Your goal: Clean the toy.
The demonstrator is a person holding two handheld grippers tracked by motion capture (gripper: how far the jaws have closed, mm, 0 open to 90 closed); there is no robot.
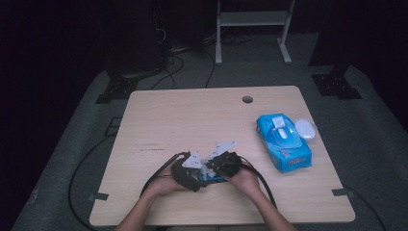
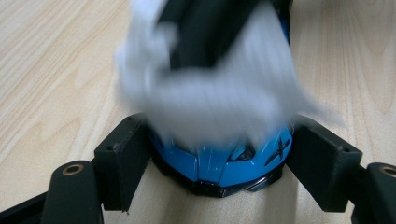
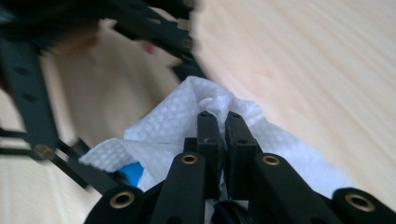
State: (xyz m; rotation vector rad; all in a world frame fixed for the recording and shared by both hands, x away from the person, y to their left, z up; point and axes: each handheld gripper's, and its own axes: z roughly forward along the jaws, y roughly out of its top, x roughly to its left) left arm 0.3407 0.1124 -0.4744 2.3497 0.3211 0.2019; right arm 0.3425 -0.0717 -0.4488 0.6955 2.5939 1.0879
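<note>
At six o'clock on the counter (image 1: 159, 120), we log one blue toy car (image 2: 224, 163) clamped between the left gripper (image 2: 219, 156) pads, and one white tissue (image 3: 168, 126) pinched in the right gripper (image 3: 223, 128), jaws pressed together, rubbing the car's top. Step in hand: wiping, we judge. Next move calls for steady strokes. At three o'clock: blue wipes pack (image 1: 284, 142), untouched.

The surface (image 1: 202, 125) is lit evenly from above in the high view, while the floor and room around it are left in deep darkness. Only faint shadows are cast. In the left gripper view the white wipe (image 2: 219, 88) is smeared by motion blur. In the right gripper view the background is blurred.
</note>
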